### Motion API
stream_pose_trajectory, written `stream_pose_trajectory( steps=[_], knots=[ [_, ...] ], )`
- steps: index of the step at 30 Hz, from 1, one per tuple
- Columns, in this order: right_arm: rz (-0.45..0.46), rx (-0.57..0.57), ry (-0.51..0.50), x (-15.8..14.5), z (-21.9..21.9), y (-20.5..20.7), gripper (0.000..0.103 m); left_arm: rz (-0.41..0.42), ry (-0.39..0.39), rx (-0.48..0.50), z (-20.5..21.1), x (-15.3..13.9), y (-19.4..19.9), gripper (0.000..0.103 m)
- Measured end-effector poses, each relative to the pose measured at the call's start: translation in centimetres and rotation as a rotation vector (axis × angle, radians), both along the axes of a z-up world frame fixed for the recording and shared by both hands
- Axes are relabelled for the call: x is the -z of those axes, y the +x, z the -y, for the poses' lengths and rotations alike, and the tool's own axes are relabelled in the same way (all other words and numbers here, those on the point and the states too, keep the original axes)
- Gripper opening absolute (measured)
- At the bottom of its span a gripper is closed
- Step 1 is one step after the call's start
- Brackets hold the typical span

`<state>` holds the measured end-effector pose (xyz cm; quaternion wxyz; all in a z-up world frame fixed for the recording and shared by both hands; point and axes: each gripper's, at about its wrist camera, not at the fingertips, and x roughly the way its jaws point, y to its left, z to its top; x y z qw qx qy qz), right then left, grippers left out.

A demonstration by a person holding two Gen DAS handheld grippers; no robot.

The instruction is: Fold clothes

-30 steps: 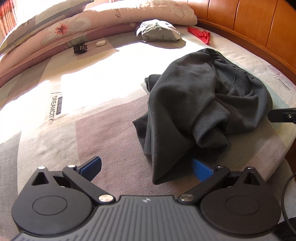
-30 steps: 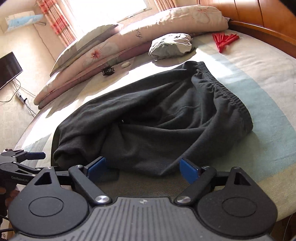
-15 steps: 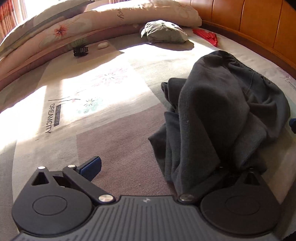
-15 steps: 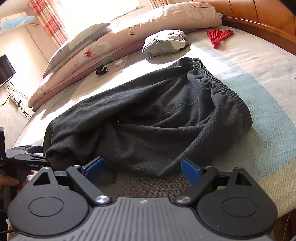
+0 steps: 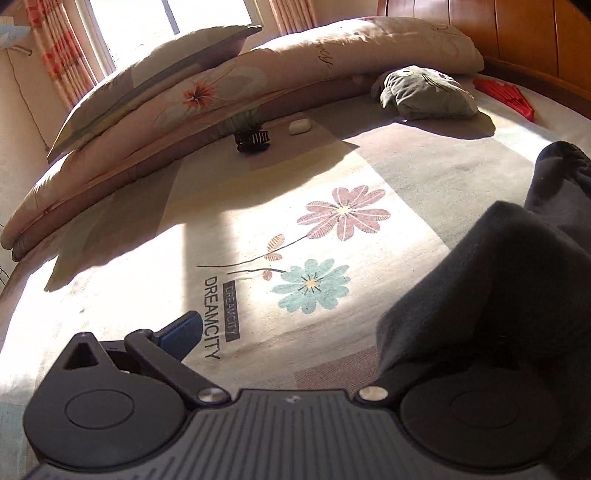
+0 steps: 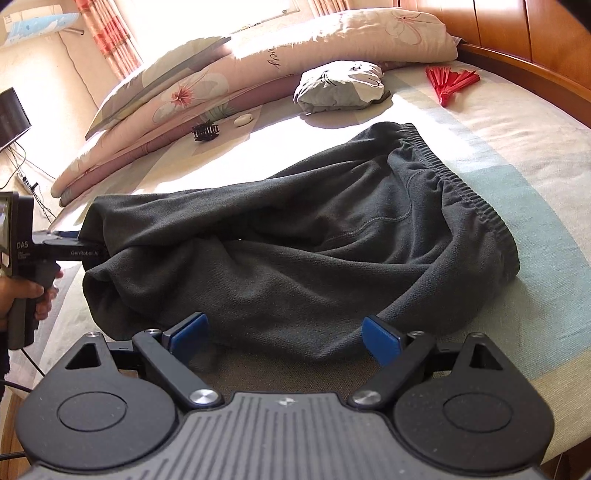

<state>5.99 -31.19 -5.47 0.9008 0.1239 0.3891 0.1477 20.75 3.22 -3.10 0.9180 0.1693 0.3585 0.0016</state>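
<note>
Dark grey sweatpants (image 6: 314,229) lie crumpled on the bed, elastic waistband to the right. In the right wrist view my right gripper (image 6: 284,328) is open at the near hem, one blue pad either side of the fabric edge, gripping nothing. At the left, held by a hand (image 6: 22,295), my left gripper (image 6: 70,240) has one pant leg lifted over it. In the left wrist view the left gripper (image 5: 291,328) has its jaws wide apart. The left finger (image 5: 181,332) is bare. The sweatpants (image 5: 498,288) drape over the right finger and hide it.
A floral quilt and pillows (image 6: 258,74) line the far side of the bedsheet (image 5: 258,229). Near them lie a grey folded bundle (image 6: 340,88), a red fan (image 6: 450,81), a black hair claw (image 6: 205,131) and a small white object (image 6: 243,119). A wooden headboard (image 6: 517,33) stands at the right.
The left gripper has swung left and up, carrying the pant leg draped over its right finger; the garment now stretches out to the left. The right gripper has barely moved.
</note>
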Motion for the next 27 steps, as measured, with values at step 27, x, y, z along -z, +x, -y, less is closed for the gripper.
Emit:
stream_pose_trajectory(
  steps=[27],
  knots=[
    [-0.087,0.1,-0.019,2.0,1.6,3.8,0.094,-0.052,0.21,-0.139,-1.3,2.5,20.0,0.102]
  ],
)
